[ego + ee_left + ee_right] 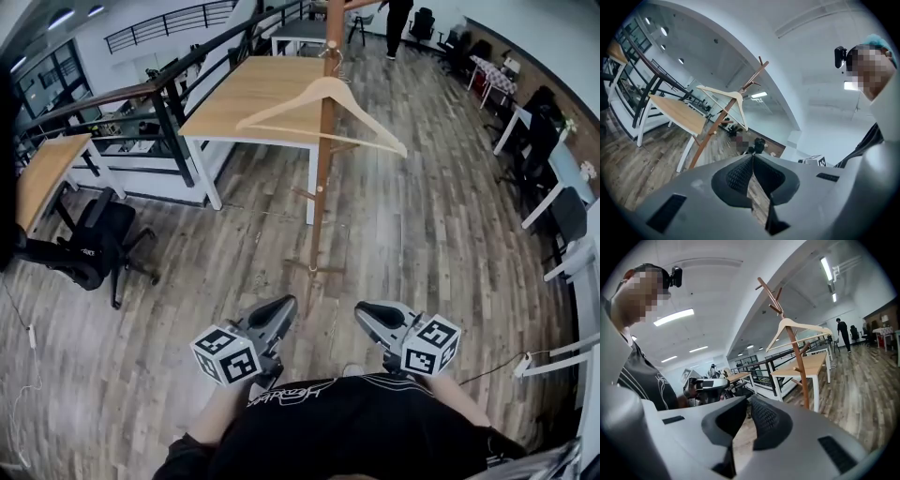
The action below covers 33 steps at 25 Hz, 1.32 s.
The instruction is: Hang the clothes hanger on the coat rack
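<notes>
While the wooden clothes hanger [319,101] hangs from an upper peg of the coat rack [322,187], beside the table [246,94] corner, we hold the left gripper [284,305] and right gripper [366,311] low, well apart from it, jaws together, holding nothing.

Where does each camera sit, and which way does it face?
Head view: on the person's head, facing steeply down at floor, coat rack, hanger; left tongs, right tongs, shirt show.
Left gripper view: on the left tongs, looking along shut jaws toward the coat rack; person's head shows.
Right gripper view: on the right tongs, facing the coat rack; shirt, left tongs show.
Shared: all three see the hanger.
</notes>
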Tool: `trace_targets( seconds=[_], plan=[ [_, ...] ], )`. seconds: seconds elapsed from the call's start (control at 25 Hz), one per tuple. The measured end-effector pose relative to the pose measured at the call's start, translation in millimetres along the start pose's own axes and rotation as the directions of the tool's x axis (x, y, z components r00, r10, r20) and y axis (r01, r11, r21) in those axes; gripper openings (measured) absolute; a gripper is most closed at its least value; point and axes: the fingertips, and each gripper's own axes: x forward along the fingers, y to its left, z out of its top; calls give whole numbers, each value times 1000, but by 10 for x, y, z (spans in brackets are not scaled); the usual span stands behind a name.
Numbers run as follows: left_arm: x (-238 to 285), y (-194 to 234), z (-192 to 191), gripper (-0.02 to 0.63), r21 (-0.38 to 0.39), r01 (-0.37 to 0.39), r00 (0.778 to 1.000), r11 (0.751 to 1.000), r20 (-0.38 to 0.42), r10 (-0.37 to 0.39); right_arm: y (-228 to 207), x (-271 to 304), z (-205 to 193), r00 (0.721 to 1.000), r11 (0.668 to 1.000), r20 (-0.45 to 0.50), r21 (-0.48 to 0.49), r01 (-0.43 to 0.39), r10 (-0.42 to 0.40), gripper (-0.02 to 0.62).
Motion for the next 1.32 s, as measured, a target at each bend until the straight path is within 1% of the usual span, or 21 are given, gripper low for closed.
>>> trace_targets(
  seconds=[0.12, 0.28, 0.36, 0.44, 0.48, 0.64, 0.8, 1.04, 1.32],
  plan=[
    [24, -102, -24, 15, 10, 28, 1000, 1000, -2, -28, 73, -59, 28, 1000, 1000, 14, -1, -17, 17, 51],
    [119, -314, 34, 15, 39, 62, 998, 997, 9, -62, 90, -257, 231, 997, 999, 72, -43, -10, 13, 44],
    [186, -443, 54, 15, 55, 87, 996, 995, 12, -88, 82, -356, 294, 997, 996, 75, -92, 3, 3, 40],
    [267, -571, 66, 15, 81, 109, 994, 991, 8, -110, 38, -434, 328, 998, 988, 62, -153, 37, -28, 40],
    [307, -627, 71, 15, 90, 116, 993, 989, 9, -117, 23, -467, 340, 998, 985, 62, -168, 43, -33, 40],
    [424, -813, 108, 15, 97, 129, 990, 987, 42, -134, 12, -582, 378, 997, 984, 78, -176, 18, -5, 40],
    [510, -988, 107, 12, 135, 121, 991, 983, 36, -127, -24, -698, 445, 995, 983, 95, -182, -11, 29, 40],
    [635, -1145, 133, 11, 129, 106, 992, 986, 48, -113, -124, -833, 532, 990, 985, 121, -163, -58, 79, 40],
    [926, -1436, 109, 12, 177, 102, 993, 979, 43, -111, -316, -1123, 594, 985, 986, 140, -147, -78, 99, 40]
  ],
)
